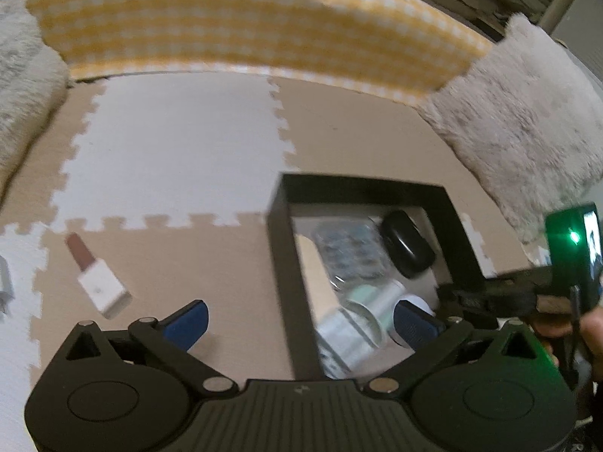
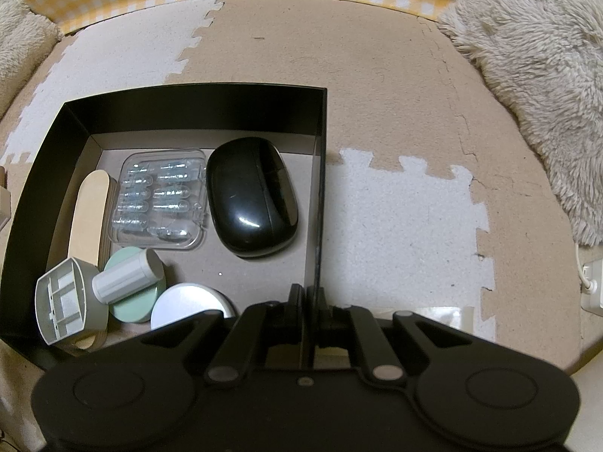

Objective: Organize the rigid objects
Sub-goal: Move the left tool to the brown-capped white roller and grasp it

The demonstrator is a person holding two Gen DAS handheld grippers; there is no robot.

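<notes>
A black open box [image 2: 196, 107] sits on the foam mat; it also shows in the left wrist view [image 1: 361, 186]. Inside lie a black oval case [image 2: 250, 197], a clear plastic case [image 2: 160, 199], a wooden stick [image 2: 88, 207], a grey cylinder [image 2: 124, 277], a mint lid [image 2: 135, 309], a white round lid [image 2: 188, 303] and a grey holder [image 2: 64, 301]. My right gripper [image 2: 309, 301] is shut on the box's right wall. My left gripper [image 1: 301, 320] is open and empty over the box's left wall. A white-and-brown stick object [image 1: 96, 277] lies on the mat, left of the box.
Yellow checked fabric [image 1: 245, 30] borders the far side of the mat. Fluffy beige rugs [image 2: 542, 75] lie on the right and at the left [image 1: 22, 86]. A white charger [image 2: 593, 286] sits at the right edge. A white object [image 1: 5, 282] sits at the far left.
</notes>
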